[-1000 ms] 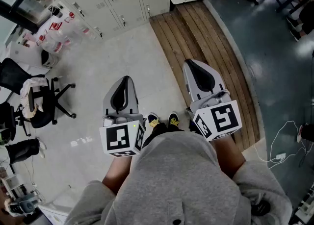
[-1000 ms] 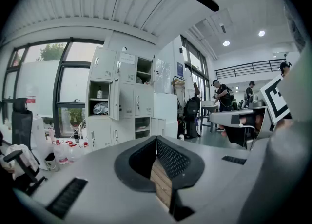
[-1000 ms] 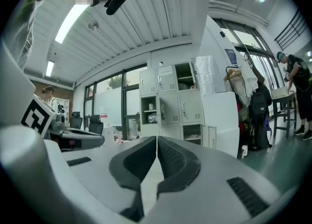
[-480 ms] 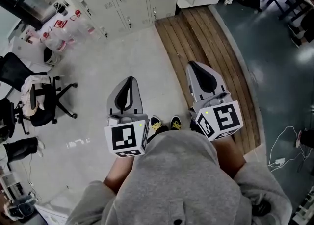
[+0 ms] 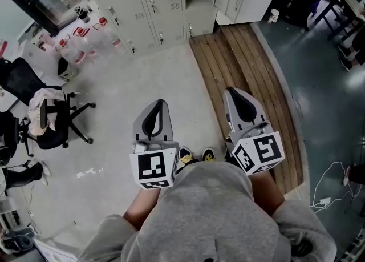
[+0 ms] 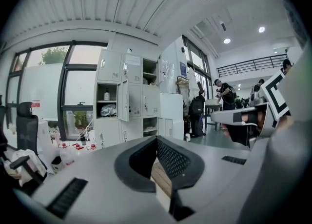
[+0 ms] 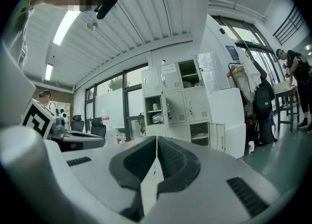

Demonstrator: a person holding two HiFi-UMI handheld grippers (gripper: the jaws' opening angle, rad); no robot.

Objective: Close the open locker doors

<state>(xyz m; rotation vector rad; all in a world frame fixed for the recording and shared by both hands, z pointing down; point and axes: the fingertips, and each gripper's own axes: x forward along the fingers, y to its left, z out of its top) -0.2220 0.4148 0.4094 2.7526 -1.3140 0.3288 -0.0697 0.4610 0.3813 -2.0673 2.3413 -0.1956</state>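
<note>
ahead of the person, across the pale floor point(image 5: 125, 84), the lockers point(image 5: 154, 9) stand w/ several doors open. right gripper view shows an open top compartment point(image 7: 188, 74), an open mid-left one point(image 7: 153, 112) & a bottom-right door point(image 7: 220, 139) swung out. left gripper point(image 5: 158, 103) & right gripper point(image 5: 234, 91) are both held out front, well apart from the lockers. both have jaws closed tip to tip w/ nothing between. office chair point(image 5: 54, 118) sits off to the left.

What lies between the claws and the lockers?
Nothing: the head view shows only bare pale floor before the left claw and wooden planking before the right claw, up to the lockers.
</note>
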